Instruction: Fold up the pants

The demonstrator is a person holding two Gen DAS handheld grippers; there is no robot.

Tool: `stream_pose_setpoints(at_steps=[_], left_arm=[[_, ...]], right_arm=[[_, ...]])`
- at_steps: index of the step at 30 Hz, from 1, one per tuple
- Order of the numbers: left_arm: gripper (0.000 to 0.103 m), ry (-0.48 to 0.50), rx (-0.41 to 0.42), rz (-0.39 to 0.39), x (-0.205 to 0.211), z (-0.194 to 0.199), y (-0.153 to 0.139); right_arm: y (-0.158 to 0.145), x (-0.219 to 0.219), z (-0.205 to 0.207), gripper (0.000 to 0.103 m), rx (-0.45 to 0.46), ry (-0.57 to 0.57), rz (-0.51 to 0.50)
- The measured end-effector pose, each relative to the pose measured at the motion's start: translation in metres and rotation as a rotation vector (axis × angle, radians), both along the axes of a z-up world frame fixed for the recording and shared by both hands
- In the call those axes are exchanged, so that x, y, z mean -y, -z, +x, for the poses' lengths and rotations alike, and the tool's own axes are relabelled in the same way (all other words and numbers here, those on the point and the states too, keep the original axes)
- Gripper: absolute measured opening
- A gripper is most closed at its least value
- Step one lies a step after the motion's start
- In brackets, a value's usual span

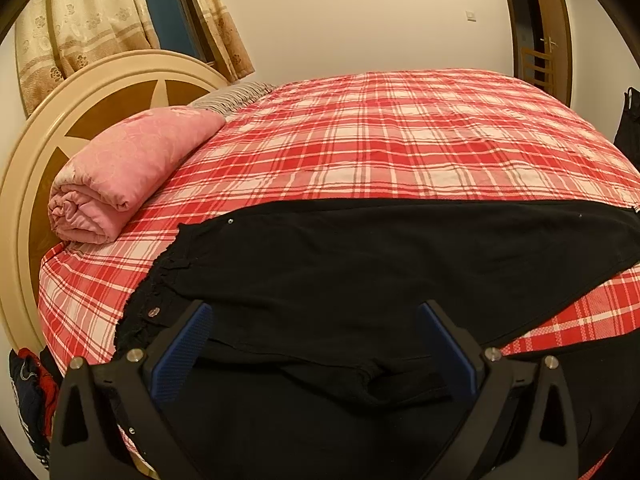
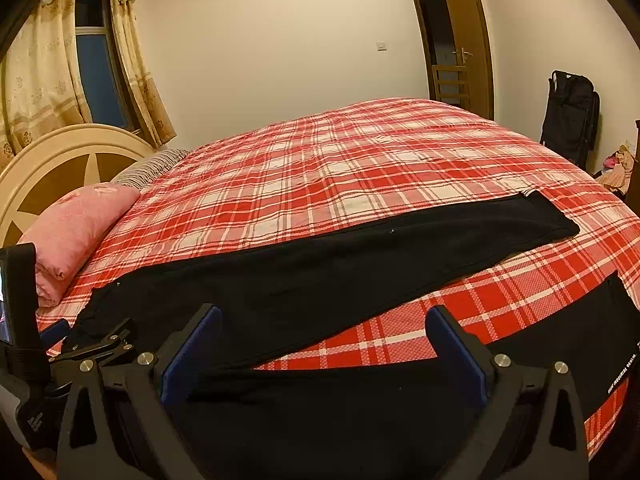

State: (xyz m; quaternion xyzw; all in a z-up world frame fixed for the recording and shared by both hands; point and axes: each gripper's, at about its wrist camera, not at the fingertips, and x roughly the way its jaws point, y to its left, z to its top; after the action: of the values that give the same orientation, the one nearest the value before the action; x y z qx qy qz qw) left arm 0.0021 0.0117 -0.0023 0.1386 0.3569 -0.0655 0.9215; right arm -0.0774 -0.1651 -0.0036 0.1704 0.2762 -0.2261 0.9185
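Observation:
Black pants (image 1: 360, 264) lie spread on the red plaid bed (image 1: 380, 148), waistband with a metal button at the left. One leg (image 2: 360, 264) stretches far right across the bed, the other leg (image 2: 560, 344) lies nearer, along the front edge. My left gripper (image 1: 316, 316) is open, hovering over the seat and crotch area near the waistband. My right gripper (image 2: 324, 320) is open too, over the gap where the two legs part. The left gripper's body (image 2: 100, 344) shows at the left of the right wrist view.
A rolled pink quilt (image 1: 132, 172) and a striped pillow (image 1: 236, 96) lie by the round headboard (image 1: 80, 92). Clothes (image 1: 32, 392) hang off the bed's left side. A black folded chair (image 2: 572, 116) stands beyond the bed near a door (image 2: 460, 32).

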Motion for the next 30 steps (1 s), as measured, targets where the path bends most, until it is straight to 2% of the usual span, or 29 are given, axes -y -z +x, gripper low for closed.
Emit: stream_pose_setpoints(at_steps=[30], left_arm=[[0.103,0.006,0.006,0.001,-0.0014,-0.0025,0.0003]], right_arm=[[0.0012,-0.0034,0.0016,0.102,-0.006,-0.006,0.013]])
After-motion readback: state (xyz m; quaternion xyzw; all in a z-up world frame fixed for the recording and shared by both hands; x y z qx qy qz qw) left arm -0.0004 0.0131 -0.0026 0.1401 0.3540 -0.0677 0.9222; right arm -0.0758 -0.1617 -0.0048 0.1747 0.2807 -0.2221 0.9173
